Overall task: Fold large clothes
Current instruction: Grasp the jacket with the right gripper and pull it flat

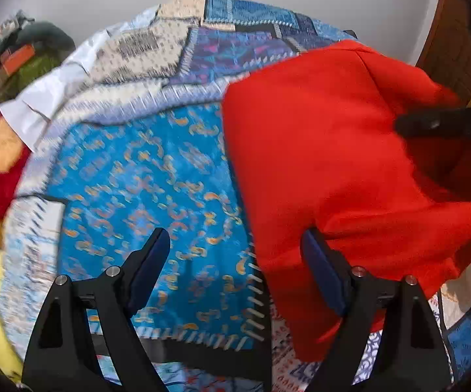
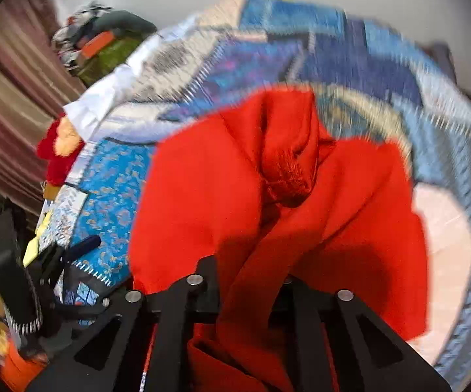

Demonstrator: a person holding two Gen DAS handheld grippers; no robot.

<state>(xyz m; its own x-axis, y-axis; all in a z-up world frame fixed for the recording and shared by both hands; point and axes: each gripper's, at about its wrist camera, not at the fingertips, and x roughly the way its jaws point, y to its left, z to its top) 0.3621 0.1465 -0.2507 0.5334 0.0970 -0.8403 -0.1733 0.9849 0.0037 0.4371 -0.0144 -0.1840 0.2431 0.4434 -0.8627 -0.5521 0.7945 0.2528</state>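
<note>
A large red garment (image 1: 327, 150) lies rumpled on the patchwork bedspread (image 1: 143, 176), on the right side of the left wrist view. My left gripper (image 1: 235, 248) stands open just above the bed. The garment's left edge reaches in between its blue pads (image 1: 320, 268), which do not press on it. In the right wrist view the red garment (image 2: 202, 189) fills the middle, and a bunched fold of it rises into my right gripper (image 2: 248, 271), which is shut on the cloth. The cloth hides its fingertips. The left gripper (image 2: 78, 248) shows at the left there.
A pile of mixed clothes (image 1: 23, 52) sits at the far left corner of the bed. A white cloth (image 1: 49, 98) and a red and orange soft item (image 1: 0, 163) lie along the left edge. Striped curtains (image 2: 13, 104) hang at the left; a wooden door (image 1: 457, 39) stands at the right.
</note>
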